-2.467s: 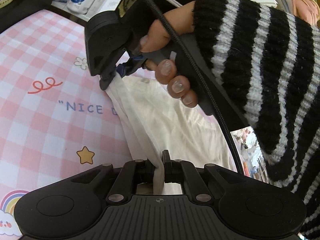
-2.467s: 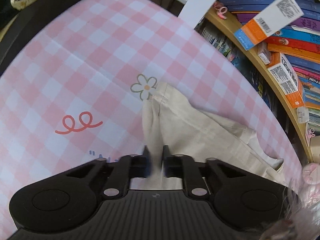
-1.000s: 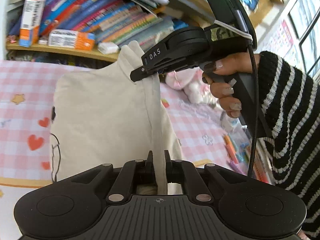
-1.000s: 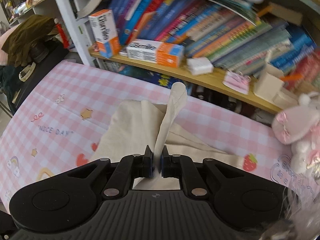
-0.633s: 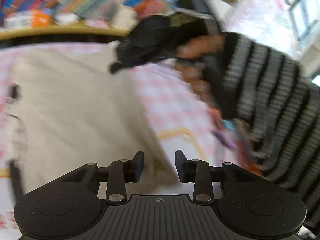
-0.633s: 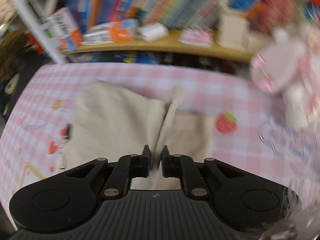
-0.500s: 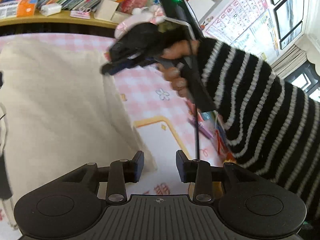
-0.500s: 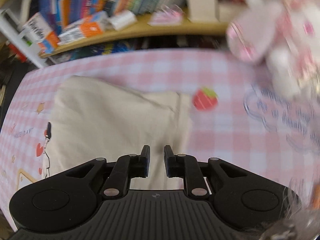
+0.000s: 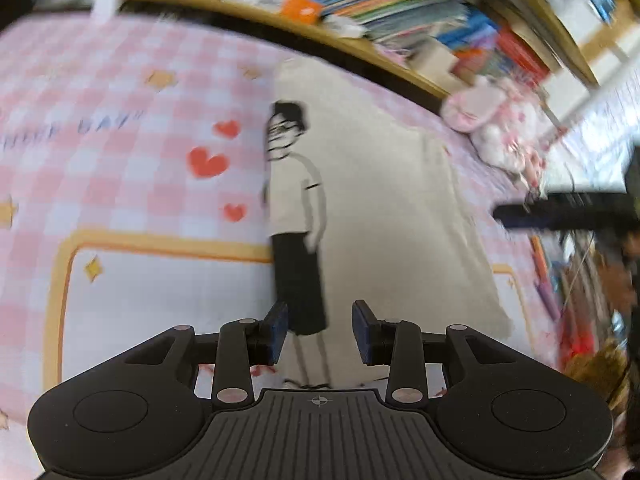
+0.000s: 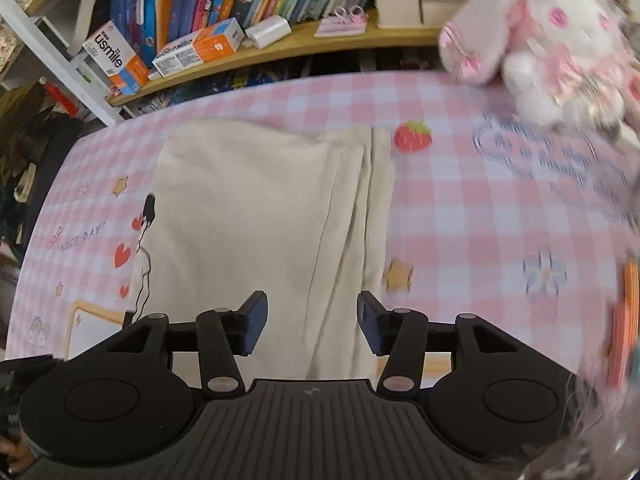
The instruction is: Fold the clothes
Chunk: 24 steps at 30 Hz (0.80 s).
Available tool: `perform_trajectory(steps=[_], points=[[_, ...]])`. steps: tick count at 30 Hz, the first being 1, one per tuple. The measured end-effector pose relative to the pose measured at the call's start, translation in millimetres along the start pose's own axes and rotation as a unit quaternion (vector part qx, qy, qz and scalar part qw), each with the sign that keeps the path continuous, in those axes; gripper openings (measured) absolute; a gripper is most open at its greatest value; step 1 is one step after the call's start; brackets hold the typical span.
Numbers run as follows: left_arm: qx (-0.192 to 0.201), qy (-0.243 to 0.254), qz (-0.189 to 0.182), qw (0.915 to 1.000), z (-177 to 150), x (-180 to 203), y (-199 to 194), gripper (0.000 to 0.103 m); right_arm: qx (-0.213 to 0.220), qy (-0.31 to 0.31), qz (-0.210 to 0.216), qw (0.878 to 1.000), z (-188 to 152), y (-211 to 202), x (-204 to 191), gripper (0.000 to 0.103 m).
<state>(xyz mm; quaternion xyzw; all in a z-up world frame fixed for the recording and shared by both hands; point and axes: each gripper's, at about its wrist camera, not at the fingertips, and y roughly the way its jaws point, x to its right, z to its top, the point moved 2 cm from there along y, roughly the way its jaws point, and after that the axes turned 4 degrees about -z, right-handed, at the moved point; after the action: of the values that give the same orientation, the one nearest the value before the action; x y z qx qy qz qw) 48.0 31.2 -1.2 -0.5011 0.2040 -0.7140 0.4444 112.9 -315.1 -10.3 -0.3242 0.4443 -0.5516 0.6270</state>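
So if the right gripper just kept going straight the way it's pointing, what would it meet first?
Most likely the cream garment lying on the pink checked tablecloth. The open right gripper frames its folded right edge, with nothing between them. Height above the cloth is unclear.

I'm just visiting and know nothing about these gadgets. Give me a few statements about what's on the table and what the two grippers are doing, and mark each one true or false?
1. The left gripper is clamped on the cream garment. False: its jaws stand apart and hold nothing.
2. The right gripper is open, with the garment lying below it. True.
3. The garment lies flat on the pink checked tablecloth. True.
4. A plush toy sits on top of the garment. False: it sits apart from it, at the far right of the table.
5. A drawing of a figure in a dark skirt shows along one edge of the garment. True.
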Motion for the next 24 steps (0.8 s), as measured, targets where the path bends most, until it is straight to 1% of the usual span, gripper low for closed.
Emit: perform_trajectory(steps=[2, 4, 9, 13, 15, 16, 17, 18, 19, 20, 22, 24], points=[[-0.008, -0.025, -0.018, 0.9995, 1, -10, 3, 0.035, 0.002, 0.012, -0.010, 1.000, -15, -4, -3, 0.047], [-0.016, -0.037, -0.032, 0.9987, 2, -17, 8, 0.035, 0.004, 0.024, -0.021, 0.999, -31, -9, -6, 0.047], [-0.038, -0.042, -0.046, 0.9973, 2, -23, 17, 0.035, 0.009, 0.054, -0.047, 0.997, -70, -20, -15, 0.046], [-0.049, -0.070, -0.069, 0.9940, 4, -28, 22, 0.035, 0.008, 0.094, -0.046, 0.994, -94, -15, -6, 0.042], [-0.050, -0.078, -0.080, 0.9924, 4, -30, 25, 0.034, 0.015, 0.106, -0.043, 0.993, -102, -14, -6, 0.038], [-0.051, -0.078, -0.084, 0.9921, 4, -30, 26, 0.030, 0.020, 0.111, -0.040, 0.993, -106, -14, -6, 0.034], [-0.051, -0.075, -0.087, 0.9920, 4, -29, 27, 0.030, 0.024, 0.116, -0.038, 0.992, -110, -14, -6, 0.029], [-0.052, -0.073, -0.091, 0.9919, 4, -29, 29, 0.026, 0.028, 0.121, -0.035, 0.992, -113, -14, -7, 0.026], [-0.049, -0.068, -0.089, 0.9925, 4, -28, 27, 0.011, 0.032, 0.126, -0.033, 0.991, -117, -14, -7, 0.022], [-0.046, -0.062, -0.086, 0.9934, 4, -28, 25, 0.008, 0.035, 0.126, -0.031, 0.991, -119, -14, -10, 0.019], [-0.038, -0.049, -0.078, 0.9950, 5, -27, 19, 0.003, 0.036, 0.122, -0.027, 0.992, -121, -14, -17, 0.017], [-0.033, -0.041, -0.068, 0.9963, 5, -30, 12, 0.003, 0.032, 0.113, -0.017, 0.993, -124, -13, -28, 0.016]])
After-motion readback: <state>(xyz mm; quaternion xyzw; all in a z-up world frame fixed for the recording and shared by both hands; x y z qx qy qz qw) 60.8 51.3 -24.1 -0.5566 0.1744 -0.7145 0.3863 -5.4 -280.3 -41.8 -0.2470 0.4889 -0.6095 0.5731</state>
